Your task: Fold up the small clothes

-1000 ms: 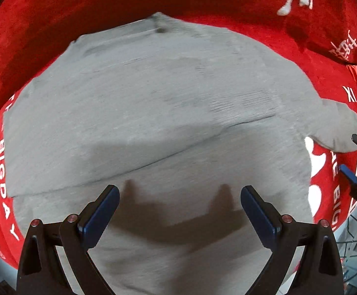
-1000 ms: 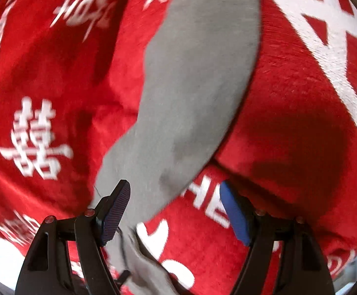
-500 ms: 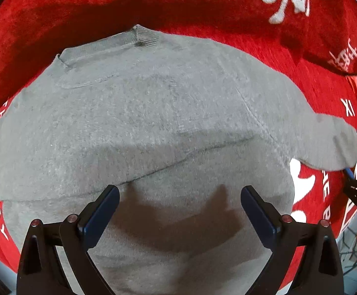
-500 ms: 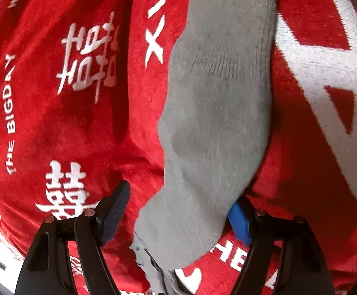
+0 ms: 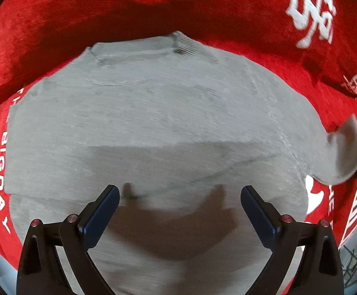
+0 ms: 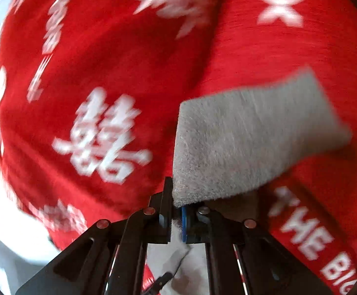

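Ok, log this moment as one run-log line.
step: fold sleeve | right gripper: shut on sleeve, lifted | left gripper: open above grey sweater | surface: red blanket

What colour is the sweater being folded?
Plain grey knit sweater, best seen from the left wrist view.

We see a red cloth (image 5: 153, 5) with white characters and lettering covering the surface. A grey knit sweater (image 5: 166, 123) lies flat on it, collar at the far side; its right sleeve (image 6: 252, 142) is lifted off.
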`<state>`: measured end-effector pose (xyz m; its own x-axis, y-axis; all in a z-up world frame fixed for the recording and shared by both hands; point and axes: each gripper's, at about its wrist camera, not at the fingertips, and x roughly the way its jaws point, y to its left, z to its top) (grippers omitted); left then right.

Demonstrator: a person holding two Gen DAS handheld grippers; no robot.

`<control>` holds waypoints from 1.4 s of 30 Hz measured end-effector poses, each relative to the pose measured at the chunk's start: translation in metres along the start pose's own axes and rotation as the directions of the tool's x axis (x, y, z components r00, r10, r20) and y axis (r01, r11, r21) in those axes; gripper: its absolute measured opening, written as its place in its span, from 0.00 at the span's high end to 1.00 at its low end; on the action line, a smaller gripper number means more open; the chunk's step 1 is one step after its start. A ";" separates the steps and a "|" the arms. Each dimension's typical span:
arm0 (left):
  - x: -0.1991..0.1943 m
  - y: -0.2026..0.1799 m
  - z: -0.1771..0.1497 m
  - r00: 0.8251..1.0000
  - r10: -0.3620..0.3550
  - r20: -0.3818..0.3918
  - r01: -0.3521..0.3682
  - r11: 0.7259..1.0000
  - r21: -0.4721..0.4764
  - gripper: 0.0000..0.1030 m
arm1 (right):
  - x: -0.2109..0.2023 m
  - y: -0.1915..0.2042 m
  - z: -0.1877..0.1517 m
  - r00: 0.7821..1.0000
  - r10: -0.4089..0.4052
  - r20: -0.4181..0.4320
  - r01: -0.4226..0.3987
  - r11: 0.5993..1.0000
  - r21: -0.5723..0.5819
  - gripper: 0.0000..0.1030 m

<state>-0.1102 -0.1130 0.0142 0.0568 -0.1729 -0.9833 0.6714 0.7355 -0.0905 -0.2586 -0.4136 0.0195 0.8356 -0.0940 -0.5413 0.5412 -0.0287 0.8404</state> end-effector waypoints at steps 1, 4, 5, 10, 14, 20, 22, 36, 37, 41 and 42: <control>-0.002 0.008 0.001 1.000 0.007 0.009 -0.007 1.000 -0.012 0.04 | 0.007 0.012 -0.004 1.000 0.007 -0.017 -0.008 0.999 -0.035 0.94; -0.008 0.035 0.005 1.000 0.021 0.023 -0.020 0.999 -0.045 0.04 | 0.039 0.060 -0.026 0.995 0.018 -0.096 -0.036 0.982 -0.183 0.94; -0.011 0.045 0.005 0.999 0.026 0.029 -0.024 0.998 -0.058 0.04 | 0.051 0.074 -0.036 0.992 0.013 -0.124 -0.042 0.972 -0.232 0.94; -0.018 0.094 0.006 0.997 0.061 0.055 -0.054 0.991 -0.124 0.04 | 0.123 0.127 -0.106 0.959 -0.085 -0.272 -0.049 0.891 -0.451 0.94; -0.022 0.130 0.002 0.994 0.091 0.068 -0.077 0.980 -0.183 0.04 | 0.176 0.131 -0.163 0.912 -0.178 -0.369 -0.040 0.858 -0.512 0.94; -0.016 0.174 -0.005 0.990 0.127 0.063 -0.108 0.963 -0.246 0.04 | 0.234 0.095 -0.219 0.805 -0.410 -0.430 0.109 0.813 -0.572 0.88; -0.009 0.180 -0.005 0.990 0.126 0.058 -0.108 0.963 -0.248 0.04 | 0.232 0.085 -0.220 0.804 -0.398 -0.443 0.125 0.840 -0.527 0.78; 0.009 0.211 0.007 0.990 -0.075 0.117 0.106 0.953 -0.285 0.04 | 0.210 0.083 -0.160 0.918 -0.310 -0.248 0.246 0.935 -0.257 0.87; 0.010 0.215 0.008 0.986 -0.120 0.119 0.150 0.946 -0.288 0.04 | 0.216 0.093 -0.163 0.916 -0.314 -0.251 0.232 0.923 -0.307 0.92; 0.016 0.235 0.010 0.959 -0.247 0.137 0.278 0.908 -0.312 0.04 | 0.233 0.145 -0.197 0.899 -0.345 -0.272 0.118 0.787 -0.606 0.92; 0.015 0.238 0.010 0.950 -0.278 0.143 0.310 0.895 -0.322 0.04 | 0.238 0.154 -0.210 0.890 -0.358 -0.283 0.087 0.742 -0.665 0.92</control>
<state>0.0581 0.0531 -0.0210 -0.0271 -0.4619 -0.8865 0.3806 0.8153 -0.4364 0.0437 -0.2310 0.0149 0.5769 0.2079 -0.7899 0.5367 0.6325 0.5585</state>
